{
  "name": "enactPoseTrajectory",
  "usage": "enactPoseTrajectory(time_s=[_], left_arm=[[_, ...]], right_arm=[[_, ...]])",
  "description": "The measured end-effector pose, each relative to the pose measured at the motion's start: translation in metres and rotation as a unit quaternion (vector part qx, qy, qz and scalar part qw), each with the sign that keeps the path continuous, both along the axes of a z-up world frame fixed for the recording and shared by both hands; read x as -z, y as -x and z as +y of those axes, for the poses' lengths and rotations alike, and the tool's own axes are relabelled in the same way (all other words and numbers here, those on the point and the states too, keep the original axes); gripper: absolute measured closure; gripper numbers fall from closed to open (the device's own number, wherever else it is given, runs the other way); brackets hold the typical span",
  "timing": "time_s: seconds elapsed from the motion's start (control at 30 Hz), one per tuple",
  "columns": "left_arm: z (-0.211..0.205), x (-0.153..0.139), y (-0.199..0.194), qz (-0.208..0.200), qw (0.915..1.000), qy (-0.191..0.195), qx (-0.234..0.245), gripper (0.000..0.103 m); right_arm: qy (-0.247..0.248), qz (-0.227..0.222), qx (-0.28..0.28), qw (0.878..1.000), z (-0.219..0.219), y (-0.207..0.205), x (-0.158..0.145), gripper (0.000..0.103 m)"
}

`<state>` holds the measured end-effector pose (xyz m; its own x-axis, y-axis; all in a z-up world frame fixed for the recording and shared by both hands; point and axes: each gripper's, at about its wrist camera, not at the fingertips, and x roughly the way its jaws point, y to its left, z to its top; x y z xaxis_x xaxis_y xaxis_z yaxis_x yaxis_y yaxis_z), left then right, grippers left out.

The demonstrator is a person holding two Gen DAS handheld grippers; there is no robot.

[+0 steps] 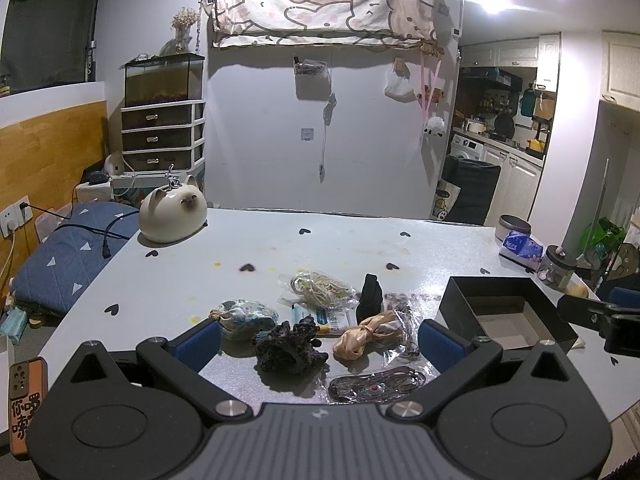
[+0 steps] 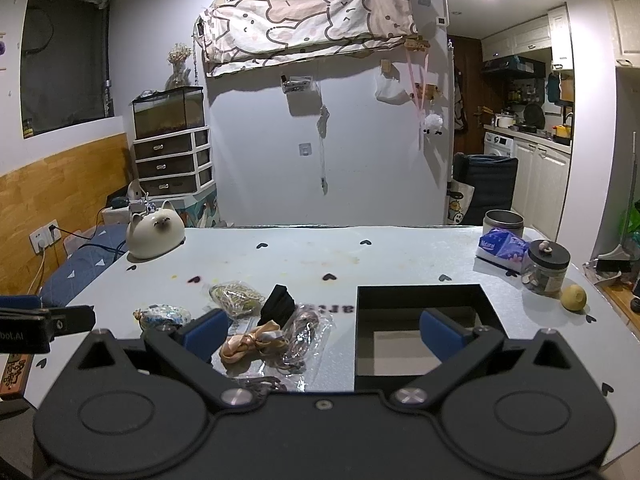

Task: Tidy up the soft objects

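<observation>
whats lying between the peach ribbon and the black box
In the left wrist view, a clear plastic bag of cords lies between the peach ribbon and the black box.

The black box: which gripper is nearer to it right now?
Right. The right gripper hangs open at the black box, one finger over its opening. The left gripper, also open, sits further left over the pile of soft items, box off to its right.

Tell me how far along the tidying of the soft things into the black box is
Nothing looks done yet: the black box shows only its bare floor. Nothing is in hand either; the left gripper and right gripper are both open and hold nothing. Left to do: the dark knitted piece, peach ribbon, patterned pouch, black cloth and the bagged cords all lie on the table.
</observation>
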<state>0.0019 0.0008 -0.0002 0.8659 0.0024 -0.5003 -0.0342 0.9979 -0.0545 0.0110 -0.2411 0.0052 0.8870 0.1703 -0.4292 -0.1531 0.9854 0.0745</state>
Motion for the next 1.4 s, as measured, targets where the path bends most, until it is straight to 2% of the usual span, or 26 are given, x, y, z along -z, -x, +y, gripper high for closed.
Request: enactPoseTrajectory(time_s=[0.33, 0.6, 0.93, 1.17, 1.4], left_arm=[[-0.007, 0.008, -0.024, 0.017, 0.9998, 0.001, -0.013, 0.000], [-0.020, 0.008, -0.051, 0.030, 0.9992, 0.003, -0.027, 0.000], [-0.039, 0.022, -0.103, 0.078, 0.9959, 0.003, -0.045, 0.000], [-0.058, 0.049, -0.151, 0.144, 0.9876, -0.009, -0.063, 0.000], [-0.095, 0.093, -0.184, 0.187, 0.9784, -0.049, -0.072, 0.000]], right_arm=[[0.002, 0.009, -0.016, 1.000, -0.003, -0.025, 0.002, 0.000], [0.004, 0.013, -0.034, 0.999, -0.012, -0.060, 0.001, 0.000], [0.011, 0.033, -0.068, 0.997, -0.020, -0.113, 0.003, 0.000], [0.002, 0.049, -0.084, 0.995, -0.023, -0.154, 0.005, 0.000], [0.000, 0.085, -0.098, 0.992, -0.019, -0.192, 0.010, 0.000]])
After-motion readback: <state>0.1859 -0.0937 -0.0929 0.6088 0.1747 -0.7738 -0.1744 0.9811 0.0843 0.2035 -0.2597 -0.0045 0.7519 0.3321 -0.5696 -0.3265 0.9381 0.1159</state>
